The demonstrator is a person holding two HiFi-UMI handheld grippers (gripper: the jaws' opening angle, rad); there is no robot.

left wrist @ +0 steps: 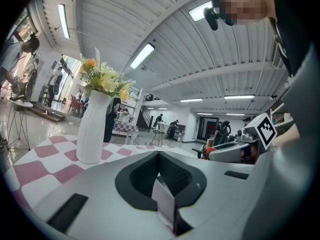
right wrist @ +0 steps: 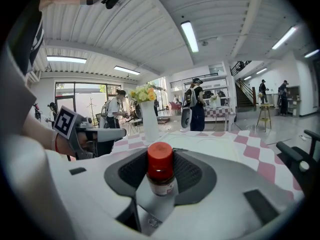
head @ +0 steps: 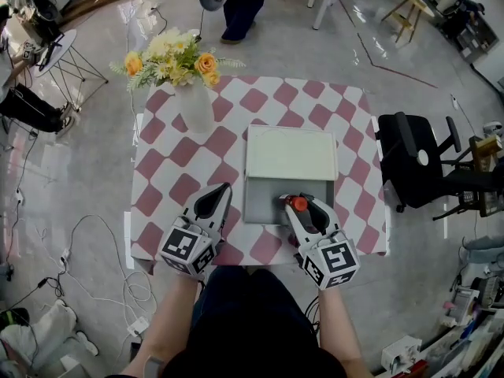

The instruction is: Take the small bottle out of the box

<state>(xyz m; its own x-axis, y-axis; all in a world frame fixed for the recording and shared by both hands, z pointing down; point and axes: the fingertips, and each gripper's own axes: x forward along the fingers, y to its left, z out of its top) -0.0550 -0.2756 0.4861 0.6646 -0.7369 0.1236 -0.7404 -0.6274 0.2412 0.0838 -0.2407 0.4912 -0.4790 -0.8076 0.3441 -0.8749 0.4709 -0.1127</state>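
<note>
Standing upright under its red cap [right wrist: 160, 155], the small bottle [right wrist: 161, 178] is pinched at its body by the right tongs [head: 298, 205], whose jaws sit wide on either side of it. Seen from the head view, the bottle hangs over the five o'clock corner of the box [head: 261, 205], above its grey base; whether it has cleared the rim cannot be told. The box's cream lid [head: 291, 152] lies folded back toward twelve o'clock, flat on the bench [head: 197, 168], which wears a pink-and-white checked cloth. At nine o'clock of the box, near the bench's front edge, the left tongs [head: 226, 187] are held apart from the box, jaws pressed together with nothing between them. A white vase [head: 195, 107] stands at eleven o'clock of the box, carrying yellow and orange flowers [head: 175, 60]. Off the bench at three o'clock, a black office chair [head: 413, 160] stands on the floor.
</note>
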